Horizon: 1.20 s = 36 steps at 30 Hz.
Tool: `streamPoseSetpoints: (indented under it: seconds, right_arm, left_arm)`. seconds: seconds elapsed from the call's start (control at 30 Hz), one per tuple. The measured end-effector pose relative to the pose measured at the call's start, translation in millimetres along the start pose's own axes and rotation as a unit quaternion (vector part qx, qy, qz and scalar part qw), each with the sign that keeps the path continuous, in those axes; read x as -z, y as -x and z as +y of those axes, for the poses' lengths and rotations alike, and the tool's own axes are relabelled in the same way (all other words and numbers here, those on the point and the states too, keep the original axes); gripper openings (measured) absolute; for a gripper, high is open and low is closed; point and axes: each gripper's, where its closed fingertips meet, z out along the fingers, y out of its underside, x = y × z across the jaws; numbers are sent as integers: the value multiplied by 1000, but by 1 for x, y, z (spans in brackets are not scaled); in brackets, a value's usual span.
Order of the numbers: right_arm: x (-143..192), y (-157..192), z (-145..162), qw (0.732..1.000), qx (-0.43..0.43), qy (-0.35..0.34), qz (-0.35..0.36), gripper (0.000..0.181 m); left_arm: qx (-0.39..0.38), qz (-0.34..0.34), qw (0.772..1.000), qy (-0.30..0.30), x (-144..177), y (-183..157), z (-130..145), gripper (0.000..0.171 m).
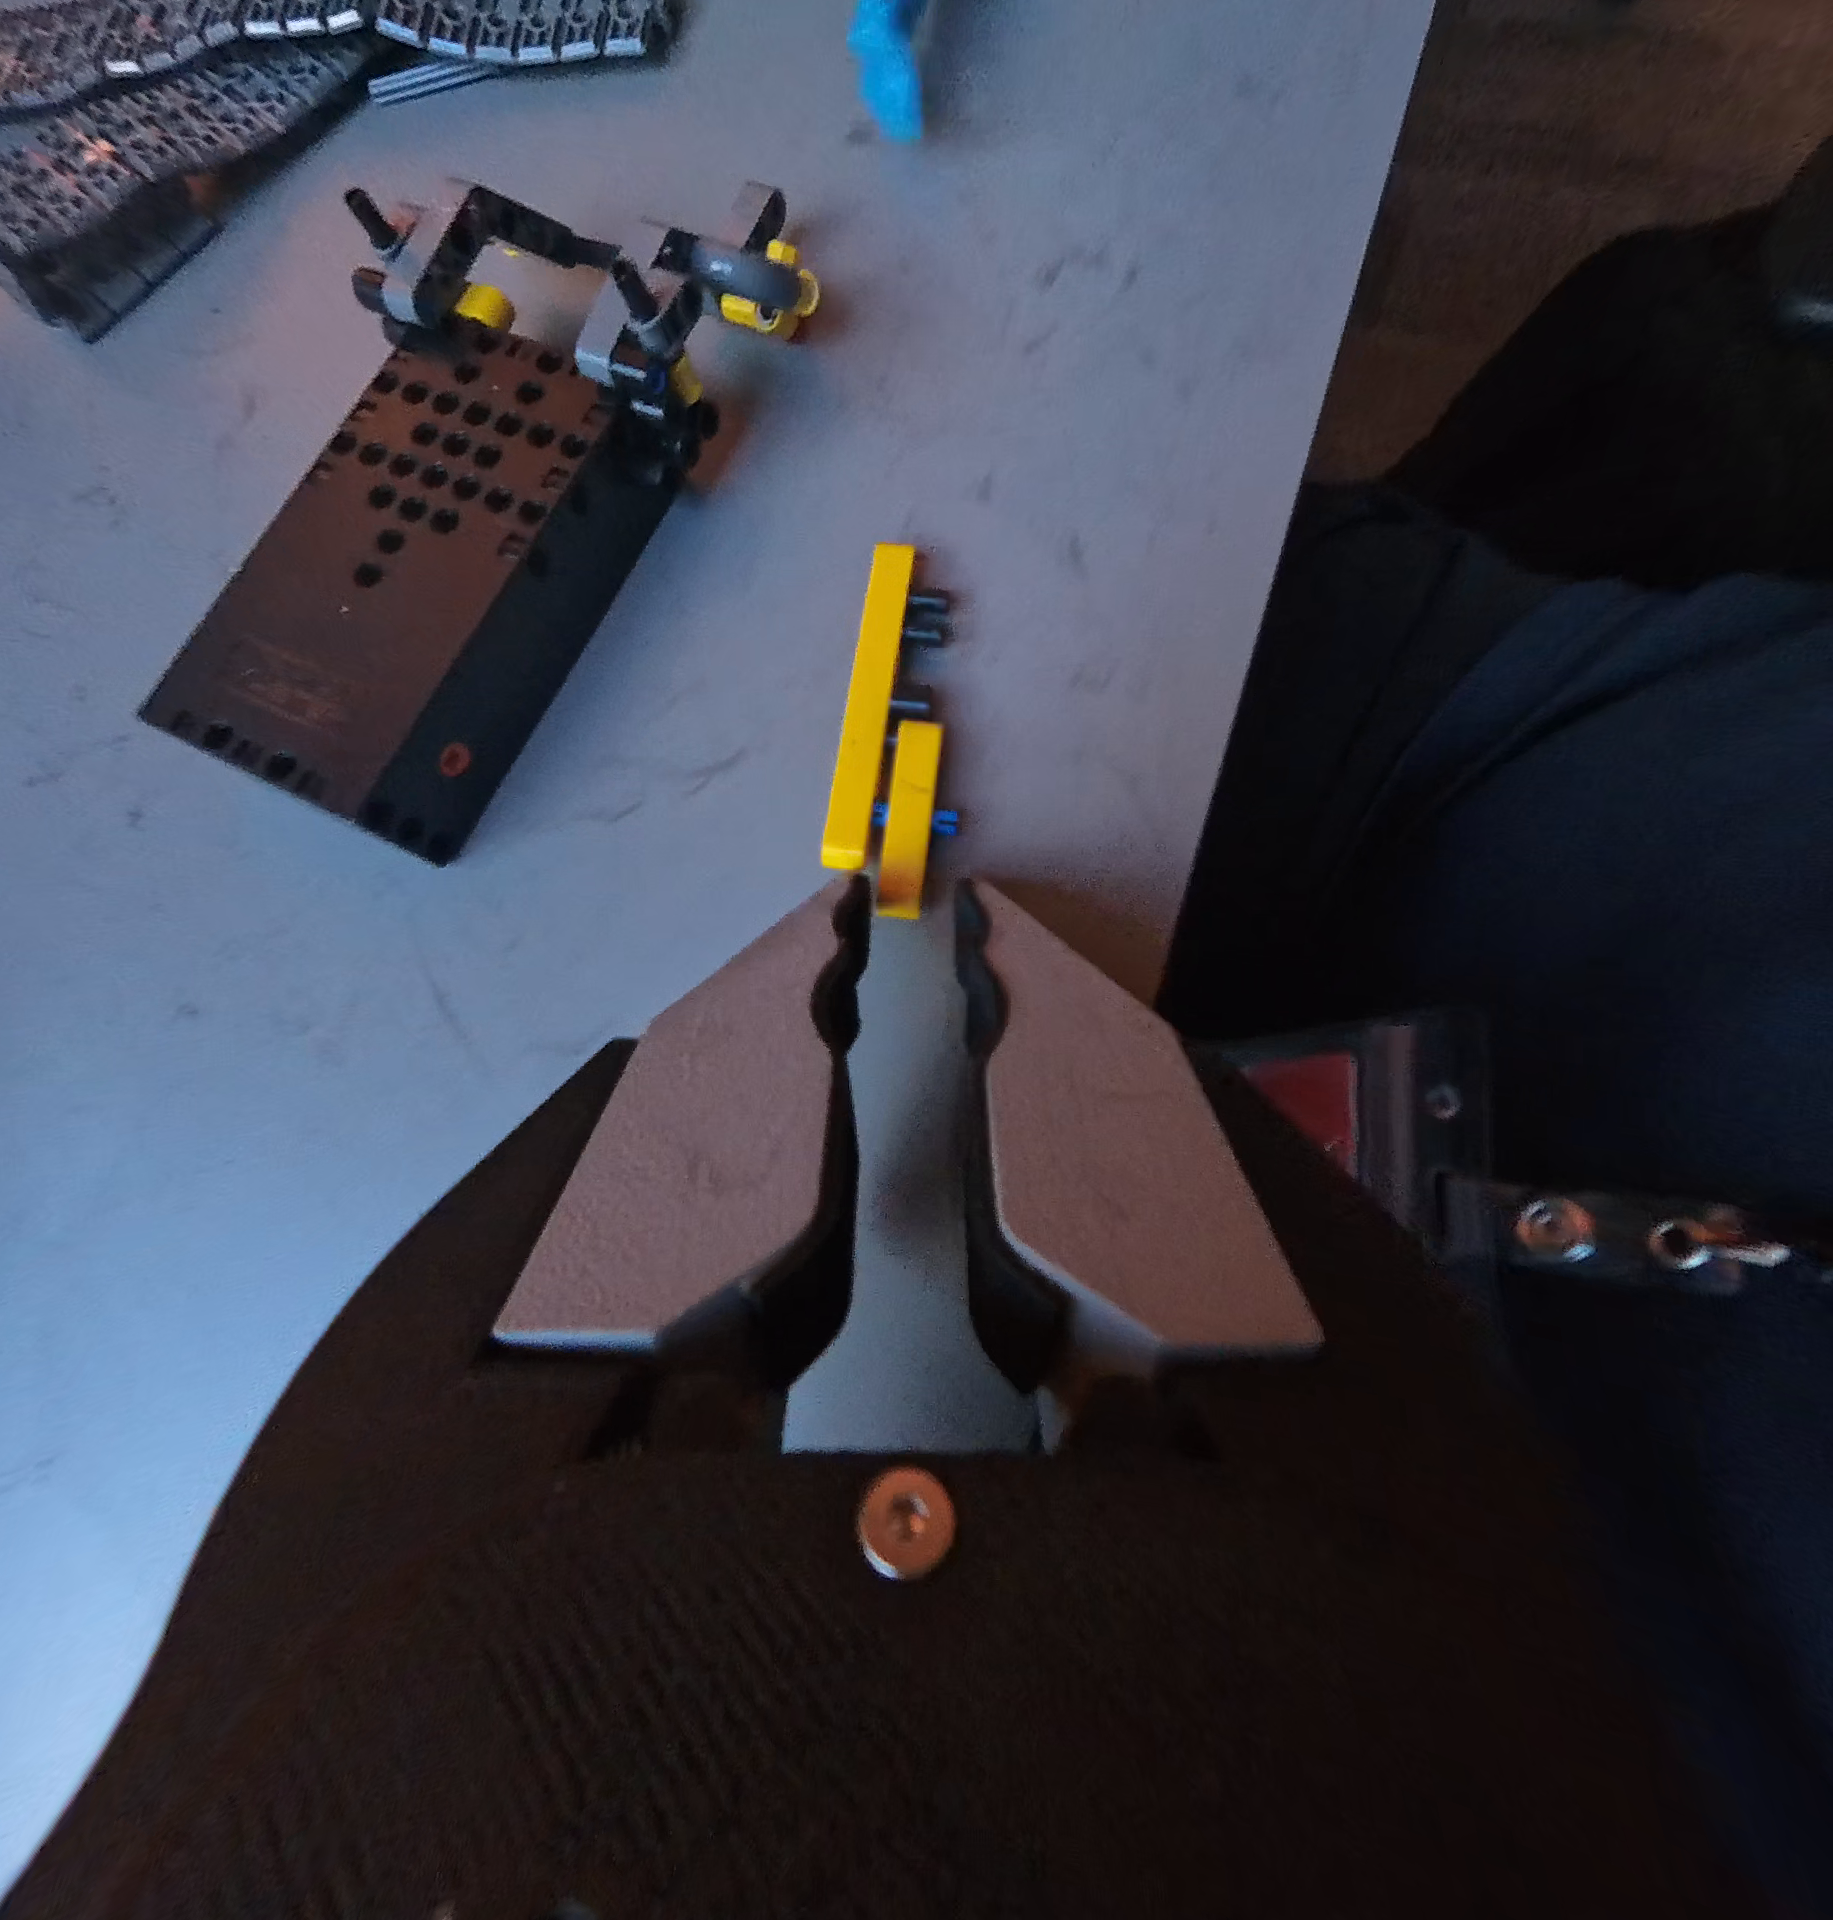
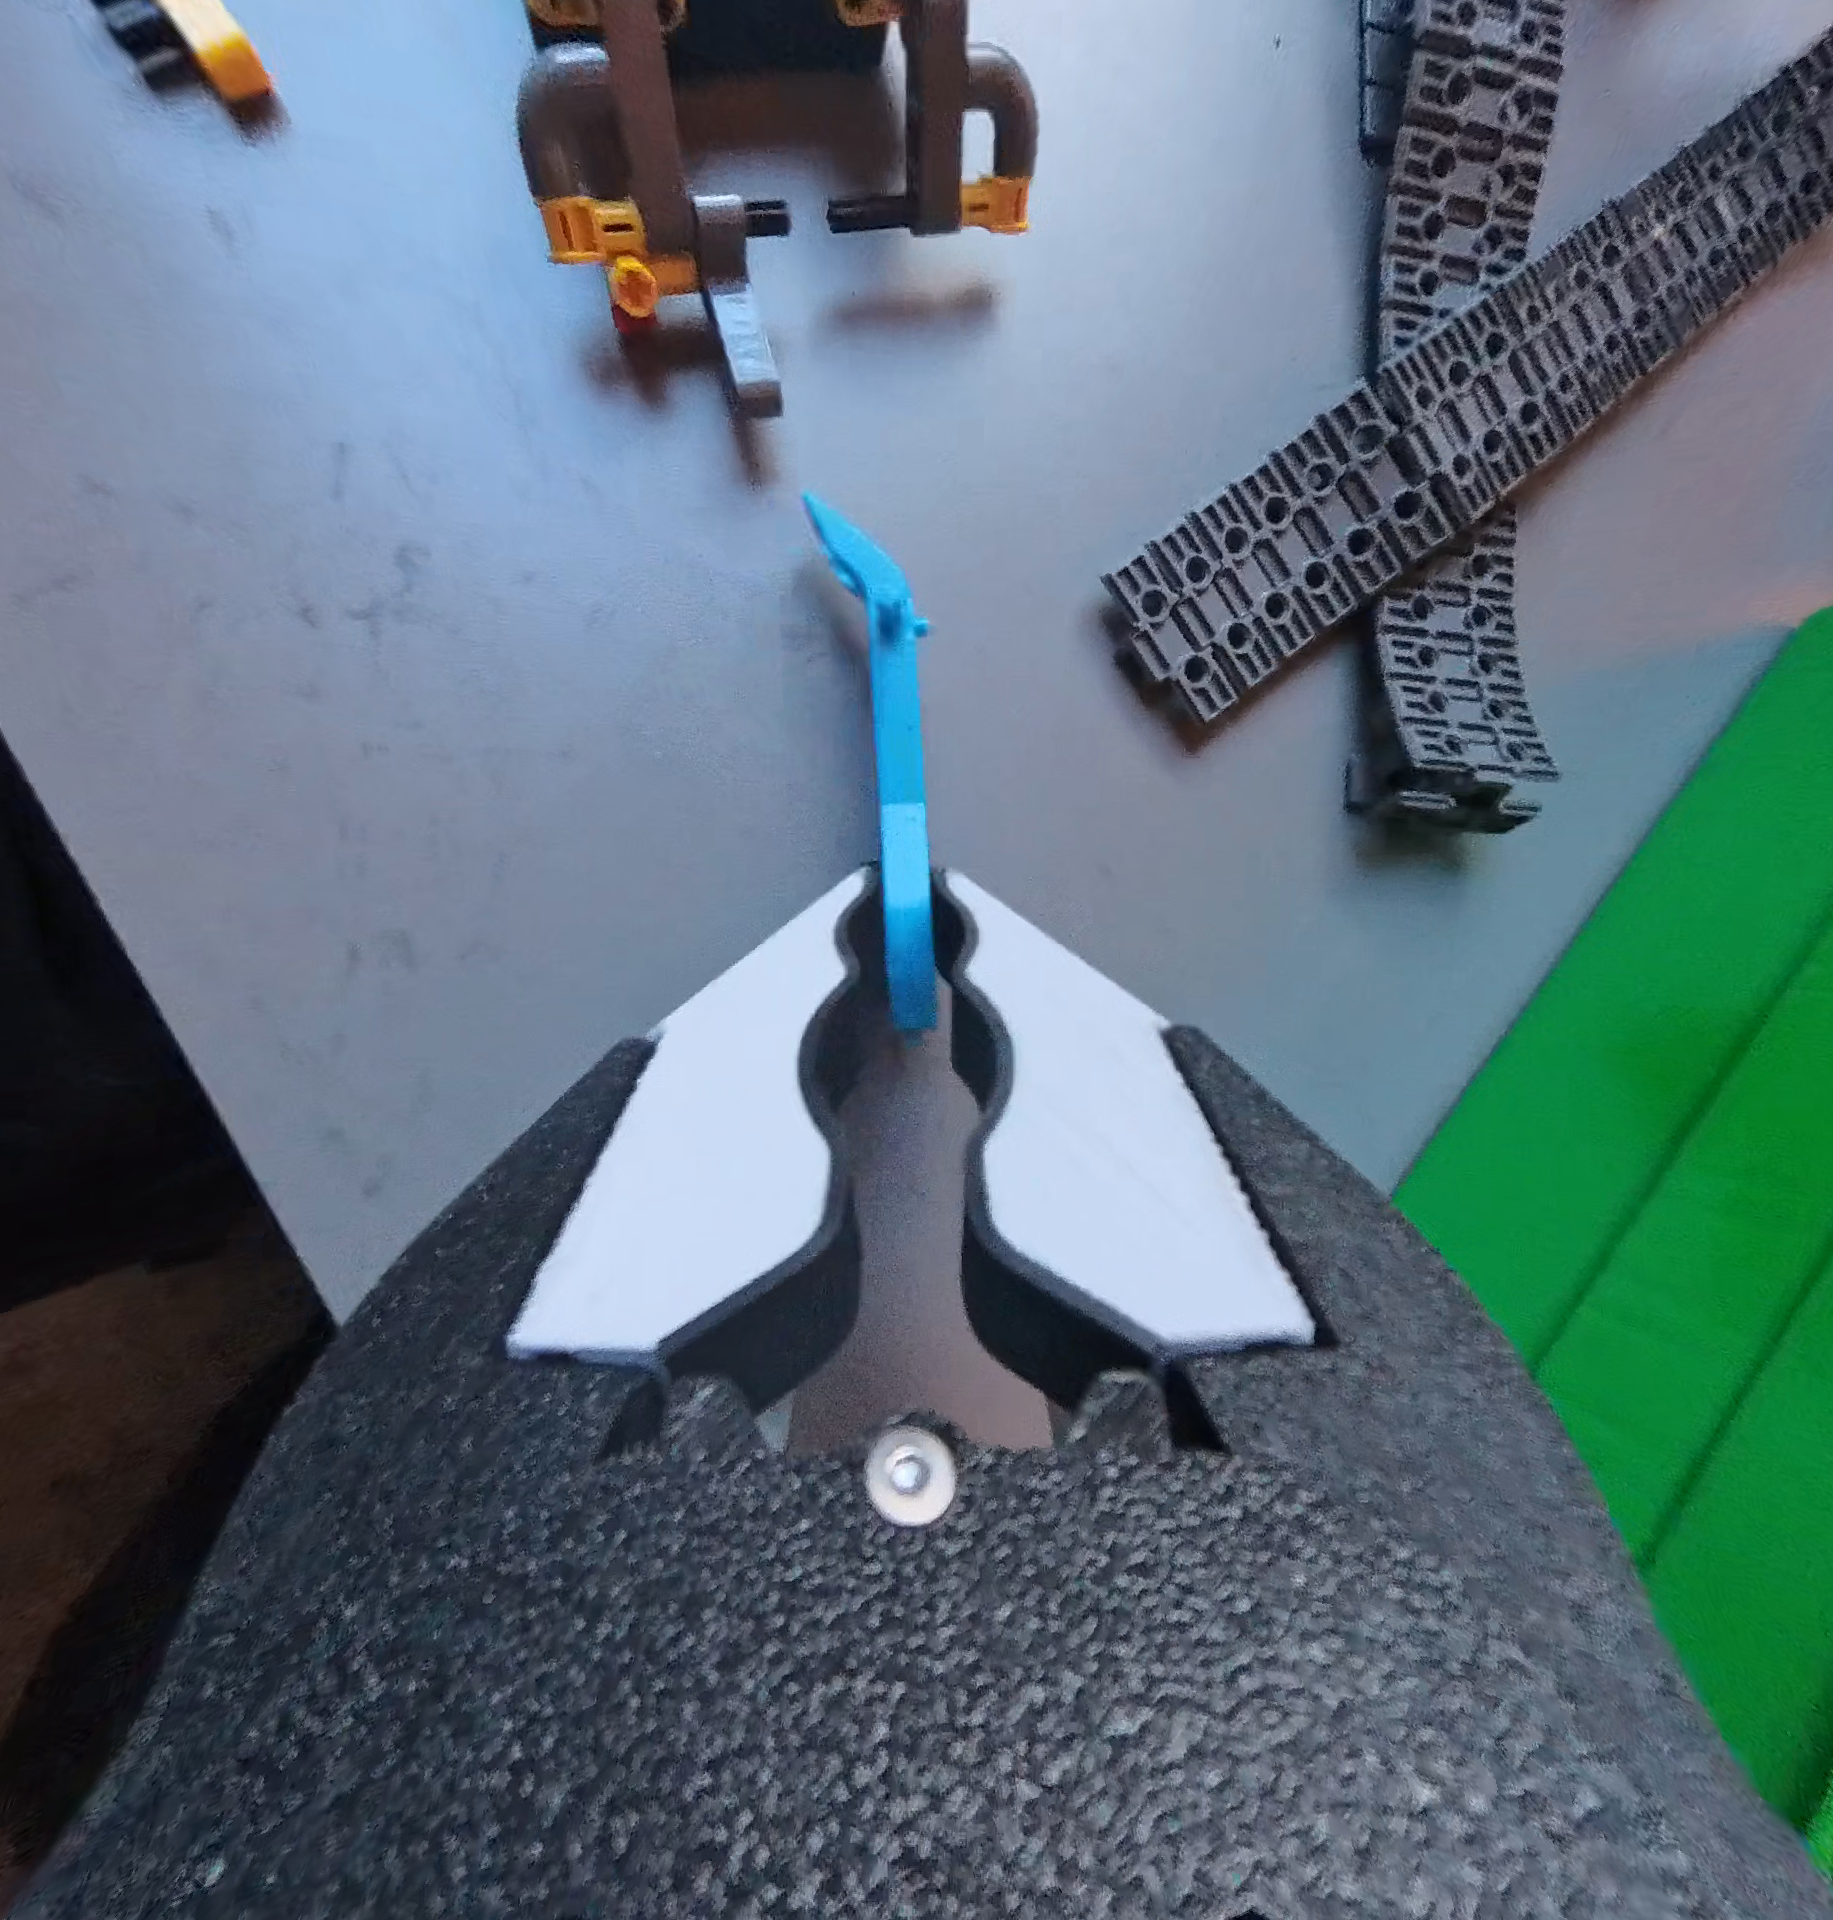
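On the grey bench, near its right edge, the left gripper is parted at the end of two joined yellow beams – the black box lies across bare surface – while the right gripper clamps one blue tool beside two crossed tracks.

- A hobby or robotics workbench: a scuffed grey tabletop strewn with construction-toy parts.
- A black perforated block with a beam assembly and dark tread strips lie about.
- A green mat borders the right edge.
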Motion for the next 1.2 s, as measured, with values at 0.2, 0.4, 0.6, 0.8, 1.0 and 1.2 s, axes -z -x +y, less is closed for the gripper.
streamPoseSetpoints:
  seconds: [0.2, 0.4, 0.6, 0.8, 1.0, 1.2]
  right_arm:
    - [25, 26, -48, 996, 47, -40, 60, 6]
    - [37, 67, -120, 986, 135, -52, 84, 6]
    - [36, 89, -152, 984, 126, -108, 65, 6]
    - [62, 100, -183, 933, -131, -311, -124, 40]
    - [64, 118, -199, 863, -269, -339, -262, 39]
    - [59, 114, -213, 891, -252, -346, -155, 27]
  left_arm:
    - [17, -4, 1000, -21, 6, -1, -11, 34]
    - [-91, -69, 992, -49, 7, 19, -79, 39]
    - [-164, -120, 976, -73, 11, 27, -97, 5]
    - [-142, -129, 956, -222, 40, 31, -102, 5]
    - [-176, -169, 919, -309, 63, 27, -109, 6]
    - [-187, -199, 911, -310, 62, 26, -111, 6]
